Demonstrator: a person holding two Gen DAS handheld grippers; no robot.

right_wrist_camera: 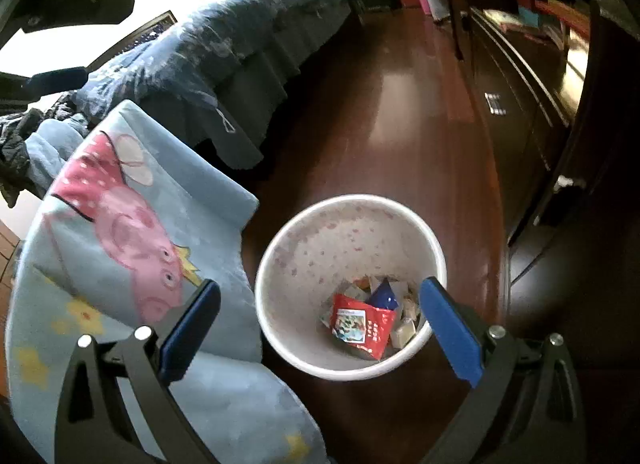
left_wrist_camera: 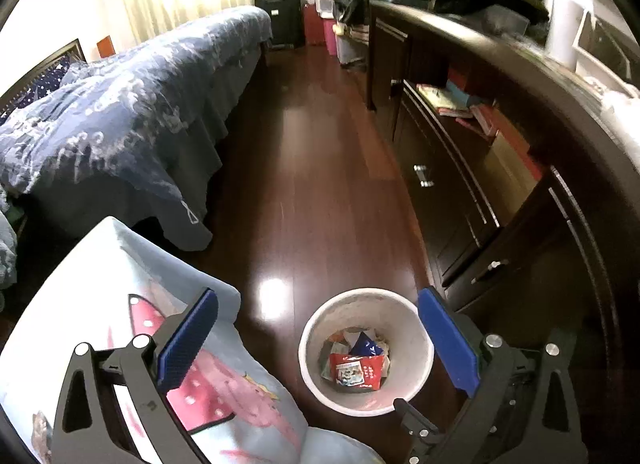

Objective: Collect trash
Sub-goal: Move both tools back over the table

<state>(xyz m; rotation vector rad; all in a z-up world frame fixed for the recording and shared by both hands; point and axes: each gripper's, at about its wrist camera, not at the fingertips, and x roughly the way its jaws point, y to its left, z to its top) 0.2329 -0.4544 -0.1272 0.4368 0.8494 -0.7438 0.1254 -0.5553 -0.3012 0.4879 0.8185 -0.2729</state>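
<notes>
A white round trash bin stands on the dark wood floor. Inside lie a red snack wrapper, a blue wrapper and several paper scraps. My left gripper is open and empty, high above the bin. My right gripper is open and empty, lower over the bin, its right finger across the bin's rim. The left gripper also shows at the top left of the right wrist view.
A light blue blanket with a pink cartoon pig lies left of the bin. A bed with a blue patterned cover runs along the left. A dark cabinet with drawers lines the right. A black suitcase stands far back.
</notes>
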